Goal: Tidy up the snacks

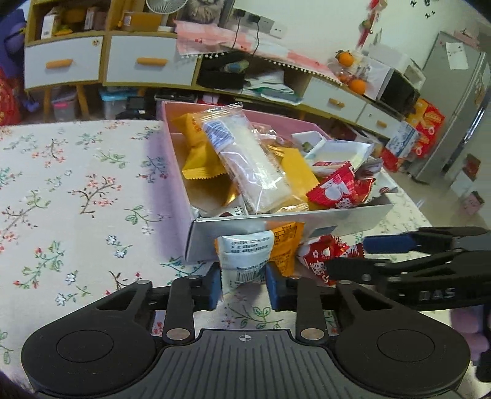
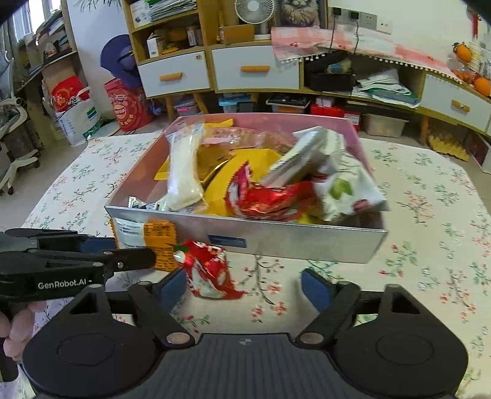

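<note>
A table [image 2: 429,214] under a cream tablecloth printed with small flowering twigs fills the near ground. Behind it runs a low yellow-framed cabinet [image 2: 254,70] with white drawers and orange handles, its open shelves crowded with boxes and papers; a small white fan [image 2: 252,10] stands on top, and oranges [image 1: 357,85] sit at the far right beside a grey refrigerator [image 1: 454,107].

In the middle of the table stands an open snack box [image 2: 276,239], silvery outside and pink inside, heaped with crinkly foil and clear plastic packets.

Against its near wall, outside the box, lie a white-and-orange snack packet [image 1: 245,257] and, just to its right, a red snack packet [image 2: 208,270].

The left gripper [image 1: 244,284] has its blue-padded fingers clenched on the white-and-orange packet's lower end. The right gripper [image 2: 244,287] has its fingers released around the red packet, which lies against the left pad, clear of the right one.
</note>
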`<action>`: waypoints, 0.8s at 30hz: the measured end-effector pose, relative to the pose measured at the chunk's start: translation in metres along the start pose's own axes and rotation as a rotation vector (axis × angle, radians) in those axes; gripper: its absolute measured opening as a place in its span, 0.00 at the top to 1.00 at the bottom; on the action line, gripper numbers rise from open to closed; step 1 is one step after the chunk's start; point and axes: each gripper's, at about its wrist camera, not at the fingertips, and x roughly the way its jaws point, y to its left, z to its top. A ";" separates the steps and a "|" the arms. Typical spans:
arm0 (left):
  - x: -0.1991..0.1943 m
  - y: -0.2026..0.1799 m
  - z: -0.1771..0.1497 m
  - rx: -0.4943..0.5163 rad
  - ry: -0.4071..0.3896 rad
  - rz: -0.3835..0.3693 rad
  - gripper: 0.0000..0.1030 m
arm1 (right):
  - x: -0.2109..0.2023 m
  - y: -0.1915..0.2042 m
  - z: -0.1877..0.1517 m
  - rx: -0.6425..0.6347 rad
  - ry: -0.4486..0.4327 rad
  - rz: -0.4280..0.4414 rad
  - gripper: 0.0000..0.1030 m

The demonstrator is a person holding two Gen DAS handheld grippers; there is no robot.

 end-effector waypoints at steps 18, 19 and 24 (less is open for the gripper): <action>-0.020 -0.006 -0.014 0.020 0.073 -0.023 0.91 | -0.002 0.010 0.002 -0.047 0.010 0.071 0.91; -0.022 -0.005 -0.015 0.019 0.076 -0.023 0.91 | -0.004 0.008 0.003 -0.044 0.010 0.070 0.91; -0.032 0.001 -0.020 -0.005 0.107 -0.028 0.91 | -0.014 -0.001 0.000 -0.048 0.021 0.068 0.91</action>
